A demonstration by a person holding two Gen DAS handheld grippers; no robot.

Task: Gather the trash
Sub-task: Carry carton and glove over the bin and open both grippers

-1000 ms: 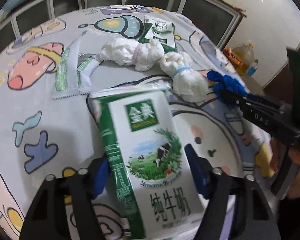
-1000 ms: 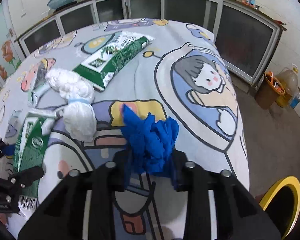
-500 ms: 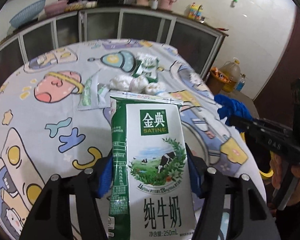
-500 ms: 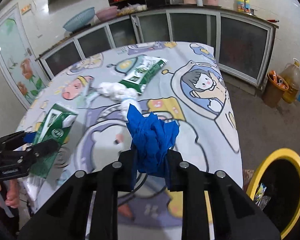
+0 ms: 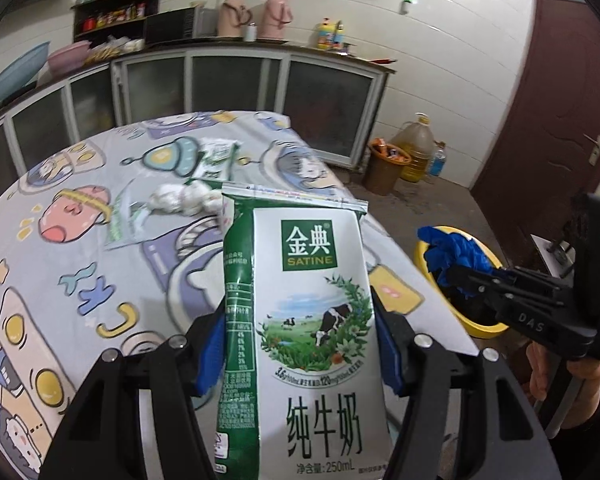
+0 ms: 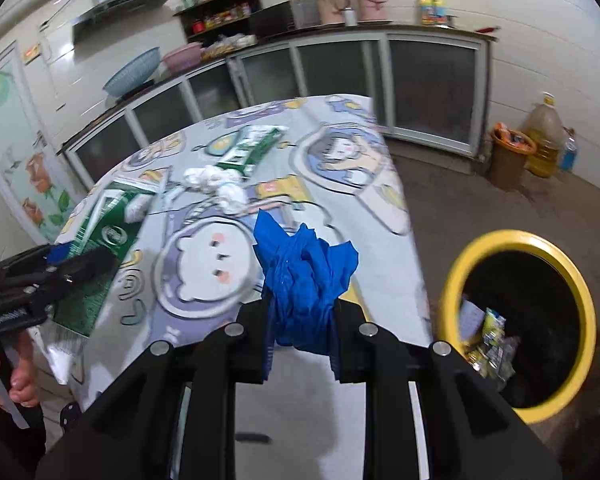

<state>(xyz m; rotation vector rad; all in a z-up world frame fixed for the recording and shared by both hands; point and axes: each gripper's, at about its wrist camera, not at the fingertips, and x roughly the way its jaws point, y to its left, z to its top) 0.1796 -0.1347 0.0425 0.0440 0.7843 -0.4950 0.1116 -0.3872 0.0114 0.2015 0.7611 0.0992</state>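
My left gripper is shut on a green and white milk carton and holds it upright above the near table edge. My right gripper is shut on a crumpled blue glove, lifted off the table. The right gripper with the glove shows at the right in the left wrist view, above the bin. The left gripper with the carton shows at the left in the right wrist view. A yellow-rimmed black trash bin stands on the floor at the right, with some trash inside.
On the cartoon-print tablecloth lie white tissue wads, a flat green wrapper and another milk carton. An orange bucket and oil jug stand by the cabinets. A dark red door is at the right.
Both grippers have lifted their items up and back from the table. The view has tilted up, and the yellow bin has come into fuller view at the right.
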